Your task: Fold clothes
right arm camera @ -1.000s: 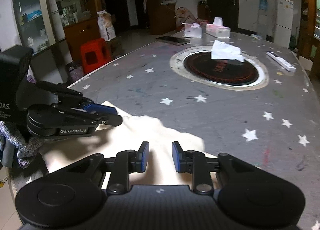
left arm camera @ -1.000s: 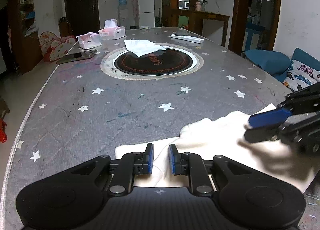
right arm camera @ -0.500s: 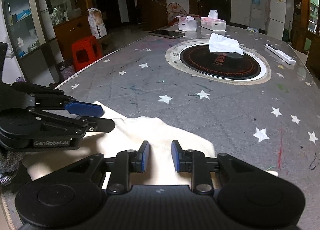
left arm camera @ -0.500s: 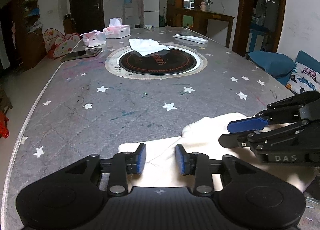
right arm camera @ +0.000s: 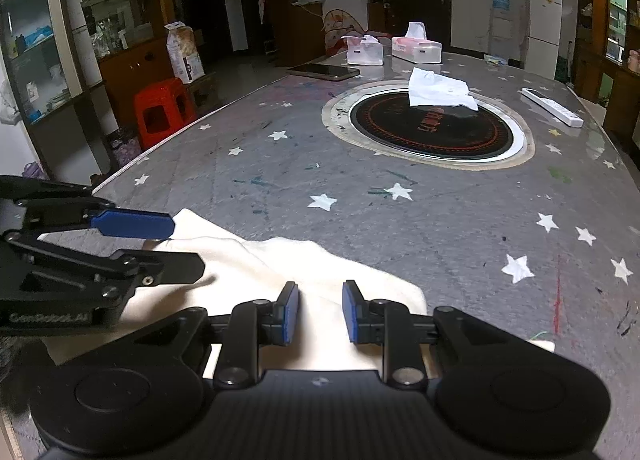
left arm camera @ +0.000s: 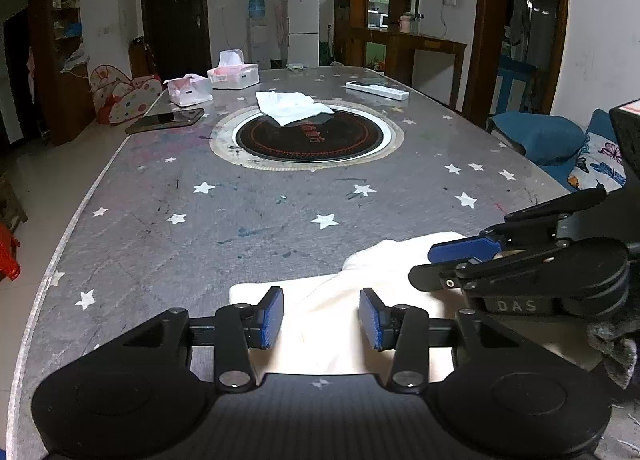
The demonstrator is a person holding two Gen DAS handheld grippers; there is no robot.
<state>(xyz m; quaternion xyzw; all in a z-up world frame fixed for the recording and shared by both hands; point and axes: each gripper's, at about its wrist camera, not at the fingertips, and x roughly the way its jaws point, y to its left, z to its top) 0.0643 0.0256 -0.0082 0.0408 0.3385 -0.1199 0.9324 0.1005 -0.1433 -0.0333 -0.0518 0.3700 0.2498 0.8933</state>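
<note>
**Both grippers open over cream cloth at near table edge**

Fingers spread on left gripper (left arm camera: pixel 320 318), blue pads apart, nothing between them but cloth (left arm camera: pixel 332 324) lying flat underneath. Same on right gripper (right arm camera: pixel 320 312): jaws parted, gripping nothing, poised over cloth (right arm camera: pixel 280 272). Cloth bunched at near edge of table (left arm camera: pixel 248 216), cream, one piece, wrinkled, with a raised fold toward table centre.

Seen only from left wrist: right gripper (left arm camera: pixel 460 260) from the side, fingers parted, above cloth's right part; blue cushion (left arm camera: pixel 536 136) and butterfly-print pillow (left arm camera: pixel 604 164) off table's right edge. Seen only from right wrist: left gripper (right arm camera: pixel 168 244) from the side, open, above cloth's left part; red stool (right arm camera: pixel 164 112) and glass cabinet (right arm camera: pixel 52 40) beyond table's left edge.

Counted in both views: one round black hotplate (left arm camera: pixel 312 136) at table centre, one white rag (left arm camera: pixel 292 106) draped over its far rim, one phone (left arm camera: pixel 166 120) near far left edge, one remote (left arm camera: pixel 376 90) near far right edge, two tissue boxes (left arm camera: pixel 234 74) at far end, each with a tissue sticking out of the top.
</note>
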